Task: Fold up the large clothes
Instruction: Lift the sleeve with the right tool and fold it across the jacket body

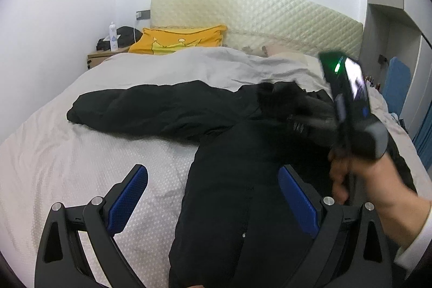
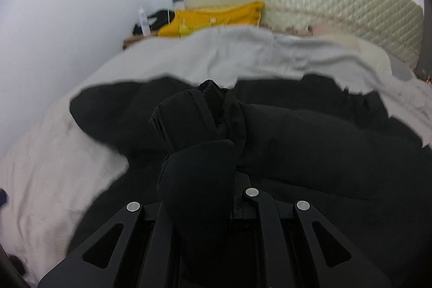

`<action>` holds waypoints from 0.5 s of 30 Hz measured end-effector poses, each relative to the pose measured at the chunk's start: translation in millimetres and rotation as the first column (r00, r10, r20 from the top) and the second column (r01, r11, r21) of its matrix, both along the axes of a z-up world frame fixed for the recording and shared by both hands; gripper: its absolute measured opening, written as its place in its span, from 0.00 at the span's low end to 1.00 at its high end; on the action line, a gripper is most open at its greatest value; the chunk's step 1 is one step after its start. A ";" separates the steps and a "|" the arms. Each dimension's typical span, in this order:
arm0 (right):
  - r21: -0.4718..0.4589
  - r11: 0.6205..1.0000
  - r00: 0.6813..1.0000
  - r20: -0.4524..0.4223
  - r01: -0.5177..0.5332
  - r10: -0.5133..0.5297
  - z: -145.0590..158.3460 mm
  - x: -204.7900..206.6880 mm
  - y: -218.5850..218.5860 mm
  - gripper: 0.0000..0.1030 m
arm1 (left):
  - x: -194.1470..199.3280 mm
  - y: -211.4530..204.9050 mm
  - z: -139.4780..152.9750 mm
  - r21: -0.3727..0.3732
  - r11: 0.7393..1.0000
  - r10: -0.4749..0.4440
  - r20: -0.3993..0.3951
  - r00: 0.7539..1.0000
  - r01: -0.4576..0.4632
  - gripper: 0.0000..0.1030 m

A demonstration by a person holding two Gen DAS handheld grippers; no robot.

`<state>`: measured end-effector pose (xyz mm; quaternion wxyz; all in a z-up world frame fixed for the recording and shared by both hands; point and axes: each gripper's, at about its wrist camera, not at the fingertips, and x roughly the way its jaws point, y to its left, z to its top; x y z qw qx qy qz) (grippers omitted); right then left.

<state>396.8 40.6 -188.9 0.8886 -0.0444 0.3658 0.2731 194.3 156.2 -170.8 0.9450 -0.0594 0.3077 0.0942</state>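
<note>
A large black padded jacket (image 1: 232,180) lies spread on the bed, one sleeve (image 1: 151,109) stretched out to the left. My left gripper (image 1: 213,193) is open, its blue pads (image 1: 127,201) straddling the jacket's left edge low over the bed. My right gripper (image 1: 297,112) shows in the left wrist view, held in a hand at the right, shut on a bunched fold of the jacket. In the right wrist view the gripper (image 2: 216,120) is shut on the black fabric (image 2: 199,158), which drapes over its fingers and hides the tips.
The bed (image 1: 67,153) has a pale grey cover and a quilted cream headboard (image 1: 270,20). A yellow pillow (image 1: 178,41) lies at its head. A nightstand (image 1: 100,56) with a white bottle (image 1: 112,35) stands at the back left. A wardrobe (image 1: 391,31) is at the right.
</note>
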 end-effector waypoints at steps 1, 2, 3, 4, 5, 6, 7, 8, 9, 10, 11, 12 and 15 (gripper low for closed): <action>-0.012 1.000 1.000 -0.012 0.000 -0.001 -8.1 -1.0 2.8 0.08 | 0.7 -0.1 -1.2 0.001 1.000 0.002 -0.003 1.000 -0.002 0.95; -0.020 1.000 1.000 -0.023 0.000 0.000 -12.5 -4.3 5.6 0.08 | 1.9 -0.4 -2.3 0.001 1.000 -0.001 -0.007 1.000 0.001 0.95; -0.027 1.000 0.999 -0.034 -0.006 0.005 -16.1 -3.4 5.2 0.08 | 2.4 -0.6 -3.0 -0.004 1.000 -0.003 -0.009 1.000 0.003 0.95; -0.022 1.000 0.999 -0.042 -0.011 0.010 -18.2 -2.6 4.3 0.08 | 3.2 0.0 -3.2 -0.006 1.000 -0.004 -0.010 1.000 0.004 0.95; -0.014 1.000 0.999 -0.046 -0.011 0.011 -18.2 -1.9 1.8 0.08 | 3.5 -0.5 -3.7 -0.007 1.000 -0.005 -0.010 1.000 0.005 0.95; 0.001 1.000 0.999 -0.052 -0.010 0.010 -15.8 -1.0 -1.4 0.08 | 4.2 -1.4 -4.2 -0.005 1.000 -0.006 -0.013 1.000 0.006 0.95; 0.011 1.000 0.999 -0.054 -0.009 0.009 -12.7 -1.0 -3.4 0.11 | 3.2 -2.6 -4.2 -0.005 1.000 -0.007 -0.014 1.000 0.007 0.95; 0.024 1.000 0.998 -0.055 -0.011 0.012 -8.7 -1.6 -6.1 0.13 | 3.4 -2.9 -4.2 -0.013 1.000 -0.012 -0.015 1.000 0.012 0.95; 0.034 0.999 0.998 -0.063 -0.016 0.018 -5.0 -2.7 -8.0 0.19 | 4.1 -2.8 -3.8 -0.023 1.000 -0.015 -0.019 1.000 0.015 0.95; 0.037 0.999 0.997 -0.076 -0.021 0.023 -2.5 -2.6 -8.0 0.23 | 4.4 -2.8 -3.1 -0.031 0.999 -0.017 -0.028 0.999 0.016 0.95; 0.034 0.999 0.995 -0.091 -0.026 0.029 -0.3 -3.5 -9.1 0.26 | 4.9 -1.1 -0.8 -0.055 0.998 -0.023 -0.034 0.999 0.022 0.95; 0.034 0.999 0.994 -0.102 -0.033 0.036 3.4 -6.8 -10.9 0.33 | 4.0 0.5 2.3 -0.068 0.997 -0.029 -0.032 0.999 0.027 0.95; 0.077 0.996 0.995 -0.088 -0.040 0.047 18.8 -16.4 -17.5 0.65 | -0.6 4.4 17.0 -0.060 0.998 0.002 -0.031 1.000 -0.004 0.95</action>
